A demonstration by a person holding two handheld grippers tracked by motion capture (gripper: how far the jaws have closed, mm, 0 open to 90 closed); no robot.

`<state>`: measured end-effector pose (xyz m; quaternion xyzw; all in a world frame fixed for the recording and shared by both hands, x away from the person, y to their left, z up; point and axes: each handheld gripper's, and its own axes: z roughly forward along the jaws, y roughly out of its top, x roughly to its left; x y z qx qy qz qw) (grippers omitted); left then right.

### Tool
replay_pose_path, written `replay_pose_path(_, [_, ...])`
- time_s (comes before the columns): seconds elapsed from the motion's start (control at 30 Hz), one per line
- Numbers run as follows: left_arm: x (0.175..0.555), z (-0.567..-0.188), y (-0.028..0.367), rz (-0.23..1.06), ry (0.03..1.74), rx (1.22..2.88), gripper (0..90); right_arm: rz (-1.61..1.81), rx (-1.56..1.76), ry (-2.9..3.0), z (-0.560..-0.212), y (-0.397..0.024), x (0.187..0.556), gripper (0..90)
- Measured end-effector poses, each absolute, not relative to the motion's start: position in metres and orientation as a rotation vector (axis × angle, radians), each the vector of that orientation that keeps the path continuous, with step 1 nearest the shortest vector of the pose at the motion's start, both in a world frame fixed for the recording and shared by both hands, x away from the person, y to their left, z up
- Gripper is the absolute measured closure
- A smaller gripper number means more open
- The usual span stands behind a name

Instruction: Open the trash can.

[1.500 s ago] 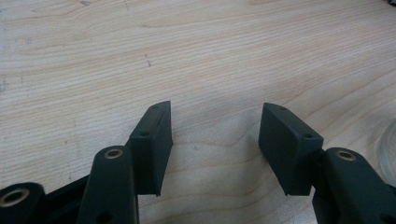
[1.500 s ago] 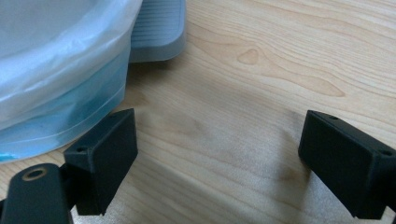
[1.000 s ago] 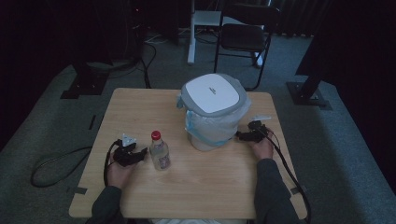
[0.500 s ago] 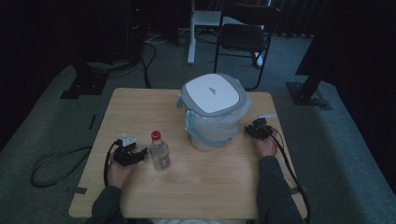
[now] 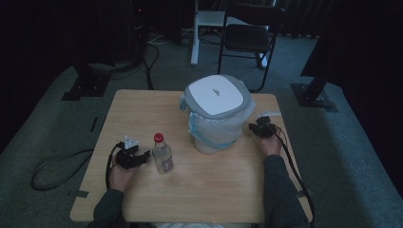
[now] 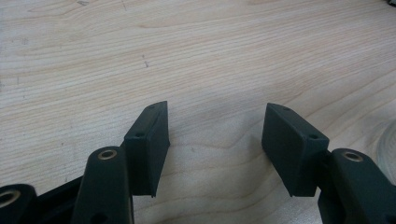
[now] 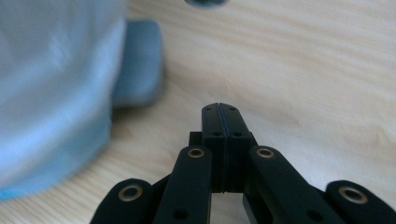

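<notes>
My right hand-held gripper (image 7: 219,109) rests on the surface (image 5: 142,114) just beside the bin (image 5: 217,114), jaws just closed together on nothing. My left hand-held gripper (image 6: 215,135) sits with jaws apart, empty, next to the bottle (image 5: 162,153). I judge the approach step in hand: next, I must close on the bottle squarely and keep it upright.

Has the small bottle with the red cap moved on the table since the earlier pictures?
No. The bottle stands where it did, between the left gripper and the bin.
</notes>
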<state>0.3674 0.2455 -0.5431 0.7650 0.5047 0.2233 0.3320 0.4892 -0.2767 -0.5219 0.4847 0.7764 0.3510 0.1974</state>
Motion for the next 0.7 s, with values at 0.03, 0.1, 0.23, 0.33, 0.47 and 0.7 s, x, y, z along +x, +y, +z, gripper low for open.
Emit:
replay_pose_path(0.03, [0.367, -0.543, 0.246, 0.584, 1.319, 1.999, 42.1, 0.986, 1.350, 2.173, -0.519, -0.274, 0.491, 90.0])
replay_pose_path(0.1, [0.367, -0.543, 0.246, 0.584, 1.319, 1.999, 42.1, 0.998, 1.343, 2.175, -0.515, -0.269, 0.496, 90.0])
replay_pose_path(0.23, [0.367, -0.543, 0.245, 0.584, 1.317, 2.001, 42.0, 1.031, 1.341, 2.169, -0.510, -0.263, 0.503, 90.0])
replay_pose_path(0.33, [0.367, -0.543, 0.245, 0.585, 1.317, 2.002, 41.9, 1.051, 1.340, 2.165, -0.507, -0.259, 0.509, 90.0])
replay_pose_path(0.47, [0.367, -0.543, 0.245, 0.585, 1.316, 2.002, 41.9, 1.086, 1.354, 2.164, -0.504, -0.256, 0.515, 90.0])
replay_pose_path(0.7, [0.367, -0.543, 0.245, 0.584, 1.317, 2.001, 41.9, 1.139, 1.360, 2.171, -0.503, -0.248, 0.525, 90.0])
